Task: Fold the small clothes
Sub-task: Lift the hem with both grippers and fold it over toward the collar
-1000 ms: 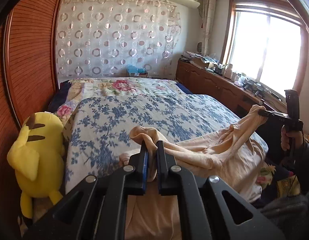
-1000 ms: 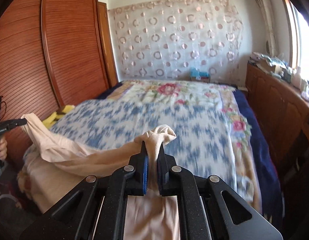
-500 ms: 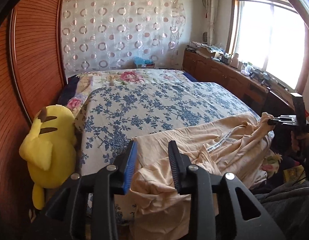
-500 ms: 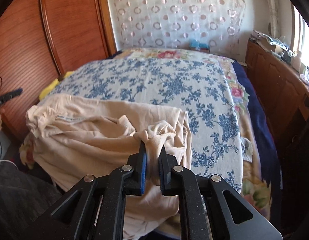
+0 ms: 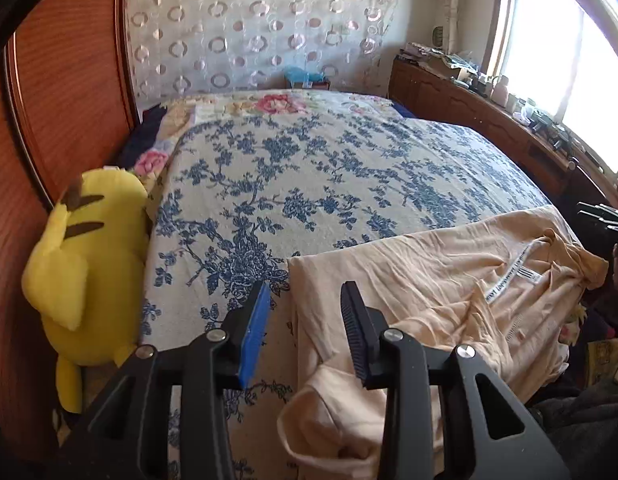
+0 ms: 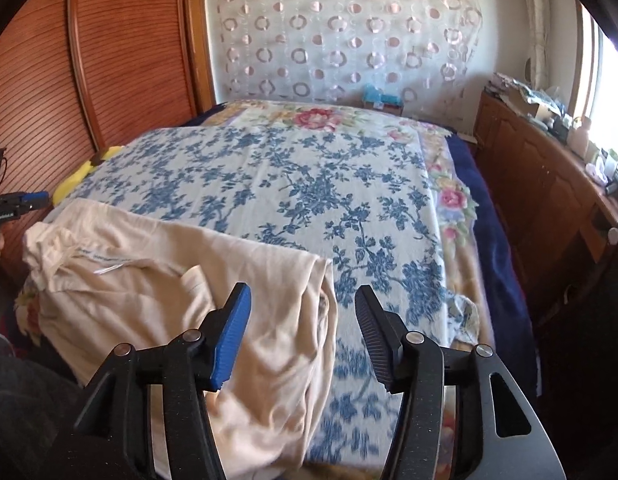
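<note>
A beige garment [image 5: 429, 272] lies crumpled across the near end of the bed, its white label strip facing up. My left gripper [image 5: 305, 300] hovers just above the garment's left edge. Its jaws are opening and the pads press on nothing. In the right wrist view the same garment [image 6: 149, 280] spreads to the left. My right gripper [image 6: 303, 294] hangs over its right edge with the jaws opening wide, and the cloth lies loose below them. Each gripper also shows in the other's view: the right gripper [image 5: 601, 216] at the far right, the left gripper [image 6: 17, 204] at the far left.
The bed cover [image 5: 309, 168] has blue flowers on white. A yellow plush toy [image 5: 81, 260] leans between the bed and a wooden wardrobe [image 6: 109, 60]. A wooden sideboard [image 6: 549, 200] with clutter runs under the window on the right.
Both grippers were shut on the garment and held it up stretched. They have sunk and opened, and the garment now rests on the bed.
</note>
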`<state>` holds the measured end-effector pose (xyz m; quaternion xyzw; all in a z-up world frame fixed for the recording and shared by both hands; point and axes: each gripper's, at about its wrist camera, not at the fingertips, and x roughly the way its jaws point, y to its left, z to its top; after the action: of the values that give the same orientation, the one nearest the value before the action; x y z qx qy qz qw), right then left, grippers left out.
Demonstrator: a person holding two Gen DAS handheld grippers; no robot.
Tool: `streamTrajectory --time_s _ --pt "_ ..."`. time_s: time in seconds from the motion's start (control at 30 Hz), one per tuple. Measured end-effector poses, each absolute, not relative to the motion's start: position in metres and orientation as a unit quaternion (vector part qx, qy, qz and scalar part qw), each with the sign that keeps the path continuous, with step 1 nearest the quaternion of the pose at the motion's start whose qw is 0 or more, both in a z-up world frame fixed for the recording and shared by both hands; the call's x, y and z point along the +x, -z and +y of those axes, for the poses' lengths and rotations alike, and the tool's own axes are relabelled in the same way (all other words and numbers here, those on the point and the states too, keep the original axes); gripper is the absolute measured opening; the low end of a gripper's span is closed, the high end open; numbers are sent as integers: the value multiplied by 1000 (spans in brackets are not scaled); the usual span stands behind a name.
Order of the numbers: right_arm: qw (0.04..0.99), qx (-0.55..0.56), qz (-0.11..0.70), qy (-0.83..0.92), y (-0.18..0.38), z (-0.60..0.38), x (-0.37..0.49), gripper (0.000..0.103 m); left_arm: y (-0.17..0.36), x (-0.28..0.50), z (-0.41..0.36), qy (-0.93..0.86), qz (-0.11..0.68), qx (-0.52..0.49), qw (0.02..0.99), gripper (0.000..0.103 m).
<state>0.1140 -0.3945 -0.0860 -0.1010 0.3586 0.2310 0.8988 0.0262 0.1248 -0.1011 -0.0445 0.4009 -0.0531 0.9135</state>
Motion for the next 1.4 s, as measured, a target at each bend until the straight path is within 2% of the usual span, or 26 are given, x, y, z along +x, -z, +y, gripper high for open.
streamTrajectory --time_s 0.3,0.67,0.7,0.73,0.8,0.83,0.87,1.07,1.4 --pt "881 -101 405 -224 126 -378 157 56 123 54 125 57 436 -59 896 35" --pt "868 -86 428 -236 133 -377 170 56 133 64 124 70 444 -72 890 34" --pt "867 -83 429 -240 133 -376 170 56 132 63 120 92 437 -70 892 27" --pt "867 -83 427 -242 134 -375 170 56 133 61 118 103 434 -63 893 12" --pt "863 -86 423 -263 133 -371 166 37 133 60 114 97 431 -50 896 7" --pt "859 -85 423 -277 133 -369 164 19 131 58 114 100 428 -57 896 5" --pt "857 -91 420 -285 133 -366 160 14 128 55 115 103 420 -64 899 3" --pt "873 -82 374 -302 105 -366 125 10 82 15 112 115 343 -80 929 2" --pt "924 -41 258 -277 4 -391 71 9 -20 -44 120 118 201 -87 968 2"
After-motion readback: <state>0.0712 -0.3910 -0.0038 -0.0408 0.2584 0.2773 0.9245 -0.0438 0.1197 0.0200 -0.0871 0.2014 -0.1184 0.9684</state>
